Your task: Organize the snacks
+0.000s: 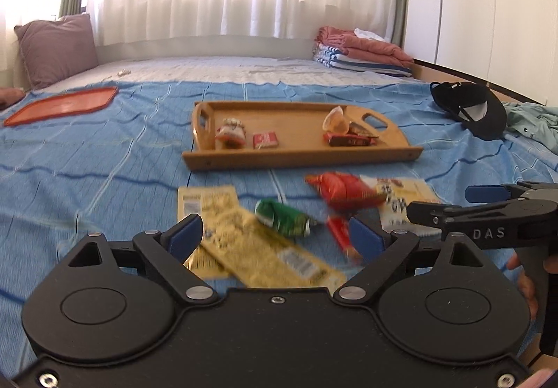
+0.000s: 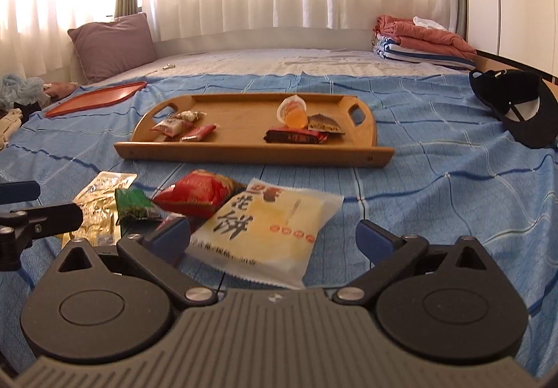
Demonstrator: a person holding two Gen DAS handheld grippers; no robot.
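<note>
A wooden tray [image 1: 244, 157] [image 2: 244, 149] lies on the blue bedspread and holds several small wrapped snacks and a jelly cup [image 2: 293, 112]. In front of it lie loose snacks: two yellow packets [image 1: 251, 248], a green packet [image 1: 282, 217], a red bag [image 1: 343, 191] [image 2: 198, 192], a small red bar [image 1: 341, 234] and a white pastry packet [image 2: 265, 231]. My left gripper [image 1: 275, 236] stands open just above the yellow and green packets. My right gripper [image 2: 273, 238] stands open with the pastry packet lying between its fingers, pads apart from it.
An orange tray [image 1: 62, 105] lies at the far left of the bed, a black cap [image 1: 470, 109] at the right. A purple pillow [image 1: 55, 46] and folded blankets [image 1: 362, 49] sit at the back. A hand [image 1: 526, 280] holds the right gripper.
</note>
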